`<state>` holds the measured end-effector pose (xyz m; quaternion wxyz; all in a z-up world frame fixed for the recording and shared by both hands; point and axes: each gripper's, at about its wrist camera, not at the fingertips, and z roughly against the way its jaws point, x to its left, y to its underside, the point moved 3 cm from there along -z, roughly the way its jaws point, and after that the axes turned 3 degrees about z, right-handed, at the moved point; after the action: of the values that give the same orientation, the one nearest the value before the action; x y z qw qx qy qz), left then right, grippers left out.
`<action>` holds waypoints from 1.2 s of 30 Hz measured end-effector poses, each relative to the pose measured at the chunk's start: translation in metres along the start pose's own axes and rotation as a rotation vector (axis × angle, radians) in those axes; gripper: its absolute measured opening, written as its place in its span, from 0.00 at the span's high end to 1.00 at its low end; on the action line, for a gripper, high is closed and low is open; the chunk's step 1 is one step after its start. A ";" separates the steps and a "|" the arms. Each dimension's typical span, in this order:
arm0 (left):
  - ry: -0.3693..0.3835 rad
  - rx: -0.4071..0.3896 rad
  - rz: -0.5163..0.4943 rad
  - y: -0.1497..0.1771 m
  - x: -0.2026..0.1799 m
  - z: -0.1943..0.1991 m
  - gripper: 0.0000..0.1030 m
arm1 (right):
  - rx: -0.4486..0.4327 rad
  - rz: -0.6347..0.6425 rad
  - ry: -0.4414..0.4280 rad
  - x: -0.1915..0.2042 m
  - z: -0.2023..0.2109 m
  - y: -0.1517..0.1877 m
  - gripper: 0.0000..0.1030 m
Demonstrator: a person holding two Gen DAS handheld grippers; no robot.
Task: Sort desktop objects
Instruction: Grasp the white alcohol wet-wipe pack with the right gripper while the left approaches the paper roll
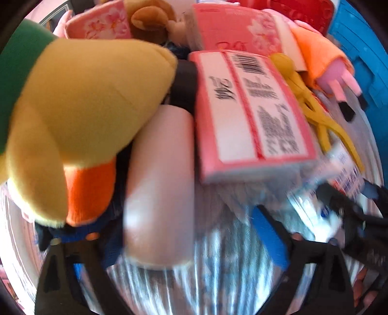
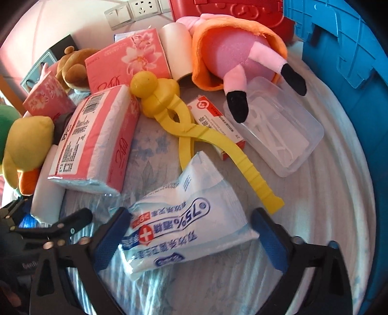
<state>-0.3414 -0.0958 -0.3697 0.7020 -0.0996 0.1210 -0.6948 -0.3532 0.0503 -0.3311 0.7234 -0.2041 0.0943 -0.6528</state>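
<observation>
On the floral blue-and-white cloth (image 2: 327, 193), working from the left edge of the right wrist view, a yellow plush toy with an orange foot (image 2: 26, 145) lies against a white roll (image 2: 46, 193), and the left gripper (image 1: 191, 242) straddles that roll, its jaws spread; the left wrist view is too blurred to say if the pads touch it. Just beside the roll a pink tissue pack with a barcode (image 2: 97, 143) rests on its side, with two more pink floral tissue packs (image 2: 128, 58) and a brown teddy (image 2: 75, 67) behind it. Near the middle a yellow duck-shaped snowball clamp (image 2: 169, 106) stretches its handles toward the front, crossing over a small red-and-white medicine box (image 2: 215, 118). Below it the alcohol wipes pack (image 2: 184, 225) lies crumpled between the blue pads (image 2: 109, 240) of the right gripper (image 2: 191, 242), jaws wide, the left pad touching the pack's edge and the right one just beside it. Farther right a clear plastic box (image 2: 283, 135) sits under the feet of a pink pig plush in an orange dress (image 2: 237, 51), with a red case (image 2: 230, 12) behind and a blue crate (image 2: 351, 60) along the right edge
</observation>
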 end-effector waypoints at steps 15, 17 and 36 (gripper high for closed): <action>0.016 0.104 -0.012 0.100 -0.004 0.029 0.22 | 0.064 0.062 -0.047 -0.005 0.043 0.056 0.32; 0.040 0.116 0.011 0.107 -0.004 0.032 0.22 | 0.074 0.056 -0.052 -0.008 0.046 0.061 0.31; 0.007 0.016 0.102 0.037 -0.016 0.011 0.41 | 0.070 0.030 -0.027 -0.008 0.041 0.053 0.51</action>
<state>-0.3030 -0.0793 -0.3696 0.7369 -0.0851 0.1228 -0.6593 -0.2897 0.0686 -0.3170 0.7409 -0.1863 0.0647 -0.6420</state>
